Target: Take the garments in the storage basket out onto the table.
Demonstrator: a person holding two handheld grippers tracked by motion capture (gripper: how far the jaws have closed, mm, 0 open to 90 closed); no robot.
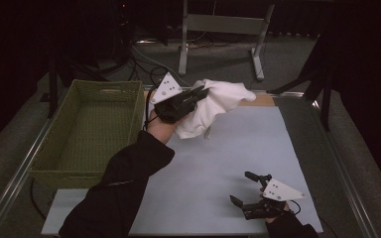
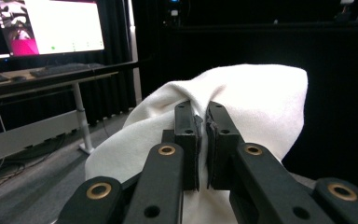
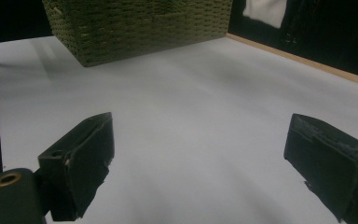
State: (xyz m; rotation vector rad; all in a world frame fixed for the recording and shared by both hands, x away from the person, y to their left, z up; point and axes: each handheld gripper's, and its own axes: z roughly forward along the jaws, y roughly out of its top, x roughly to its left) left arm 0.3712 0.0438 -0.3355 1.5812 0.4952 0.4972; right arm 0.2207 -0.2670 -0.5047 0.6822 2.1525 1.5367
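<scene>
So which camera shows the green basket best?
The high view: the whole green woven basket sits left of the table mat, its inside visible. The right gripper view catches just a lower corner of it. The left gripper view looks at the white cloth.

White cloth [image 1: 218, 101], green woven basket [image 1: 87, 131]

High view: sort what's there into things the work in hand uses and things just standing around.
In use:
- white cloth, pinched in the shut left gripper and lifted off the table
- green woven basket, empty, beside that hand
- right gripper, open, low over the table

Standing around:
- grey table frame on the floor beyond
- cables on the floor
</scene>
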